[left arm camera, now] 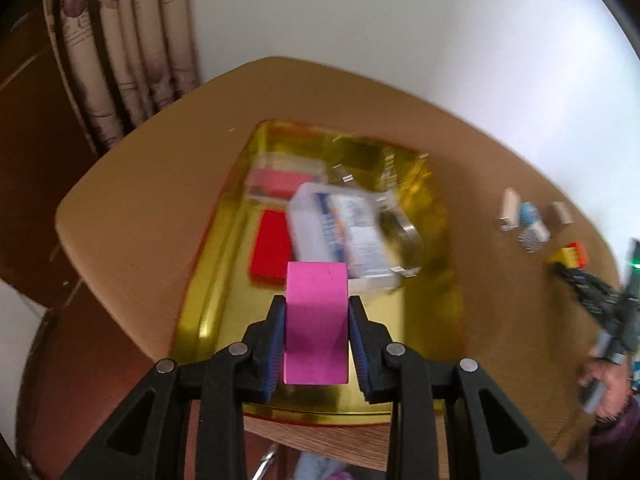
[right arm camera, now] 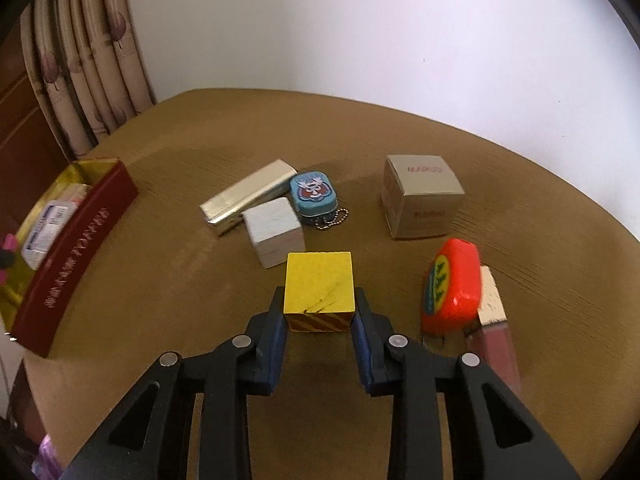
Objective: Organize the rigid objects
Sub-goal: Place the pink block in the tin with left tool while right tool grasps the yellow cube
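Brown round table (right arm camera: 168, 280) by white wall (right arm camera: 400, 20), patterned curtain (right arm camera: 80, 60)

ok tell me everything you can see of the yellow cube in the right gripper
The yellow cube looks like painted wood, its top face matte yellow with dark scratches near the front edge. The face toward the camera carries diagonal yellow and brown stripes. It sits upright and square on the brown table, between the blue pads of the right gripper, which close on its left and right sides. Nothing else touches it; the white block stands just behind, apart.
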Demonstrator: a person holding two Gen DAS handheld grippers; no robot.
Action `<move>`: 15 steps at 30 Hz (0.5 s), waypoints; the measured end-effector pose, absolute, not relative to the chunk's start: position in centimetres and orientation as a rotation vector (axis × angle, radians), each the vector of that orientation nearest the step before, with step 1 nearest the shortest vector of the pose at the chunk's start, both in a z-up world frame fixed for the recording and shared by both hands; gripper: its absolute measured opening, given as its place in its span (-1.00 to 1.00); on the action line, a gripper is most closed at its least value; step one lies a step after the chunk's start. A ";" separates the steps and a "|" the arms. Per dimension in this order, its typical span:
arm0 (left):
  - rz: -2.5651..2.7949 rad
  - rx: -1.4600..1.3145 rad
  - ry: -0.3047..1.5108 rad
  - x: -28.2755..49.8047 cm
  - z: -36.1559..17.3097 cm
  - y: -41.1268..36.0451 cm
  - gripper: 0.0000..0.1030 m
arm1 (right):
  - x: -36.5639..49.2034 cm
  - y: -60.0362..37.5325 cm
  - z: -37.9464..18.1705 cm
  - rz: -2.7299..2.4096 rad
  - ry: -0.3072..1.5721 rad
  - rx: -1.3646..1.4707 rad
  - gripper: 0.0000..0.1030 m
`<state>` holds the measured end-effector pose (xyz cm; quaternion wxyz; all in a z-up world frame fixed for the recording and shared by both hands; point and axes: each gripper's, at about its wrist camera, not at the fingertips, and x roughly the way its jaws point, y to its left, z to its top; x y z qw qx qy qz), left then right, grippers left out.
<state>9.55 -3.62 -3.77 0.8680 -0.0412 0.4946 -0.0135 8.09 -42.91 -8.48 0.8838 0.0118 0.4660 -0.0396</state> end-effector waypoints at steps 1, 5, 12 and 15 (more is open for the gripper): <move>-0.026 -0.085 1.039 9.7 -4.1 -3.4 -0.42 | 7.6 -42.9 -8.0 -0.076 0.962 0.035 -0.46; 0.014 -0.062 1.030 9.9 -4.9 -2.8 -0.41 | 6.1 -41.3 -5.6 -0.027 0.921 0.069 -0.46; 0.062 -0.039 1.014 10.1 -5.1 -1.9 -0.41 | 6.1 -35.0 -2.0 0.131 0.871 0.063 -0.46; 0.064 -0.062 0.996 9.4 -4.4 -1.5 -0.41 | 6.5 -31.6 -1.1 0.217 0.869 0.068 -0.46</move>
